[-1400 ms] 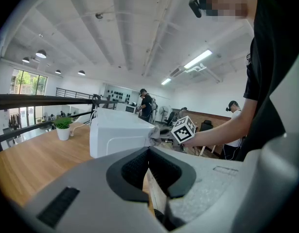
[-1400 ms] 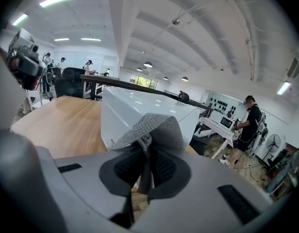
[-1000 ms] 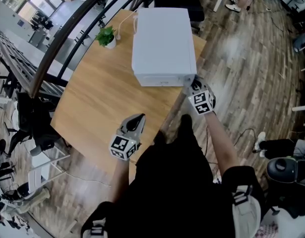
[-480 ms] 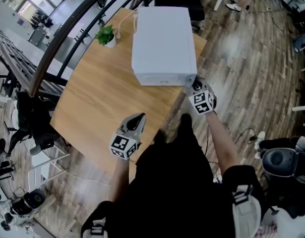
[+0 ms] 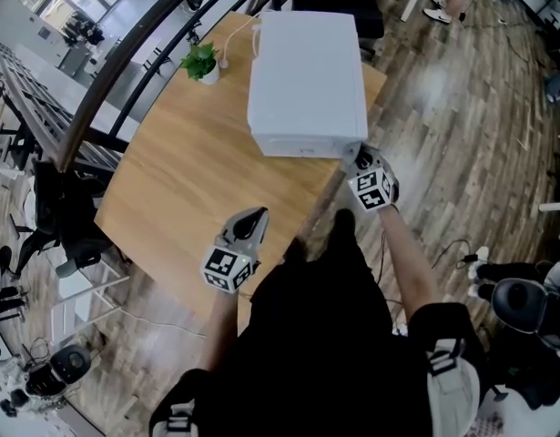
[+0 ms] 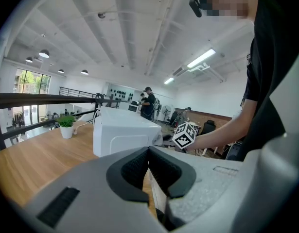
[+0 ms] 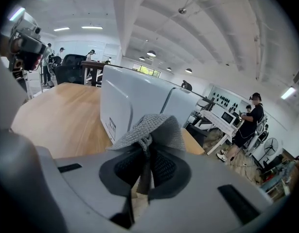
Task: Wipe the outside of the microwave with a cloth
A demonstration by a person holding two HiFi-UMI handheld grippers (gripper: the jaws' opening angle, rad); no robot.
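Note:
A white microwave stands at the far right of a wooden table. My right gripper is at the microwave's near right corner, shut on a grey knitted cloth that bunches out of its jaws. The microwave's side fills the right gripper view just beyond the cloth. My left gripper hovers over the table's near edge, shut with nothing between its jaws, pointing at the microwave.
A small potted plant and a white cable lie behind the microwave on the left. A black railing runs along the table's left side. A black chair stands beyond the table. People stand in the background.
The right gripper with the cloth has edged slightly up along the microwave's near right corner. The left gripper has stayed put.

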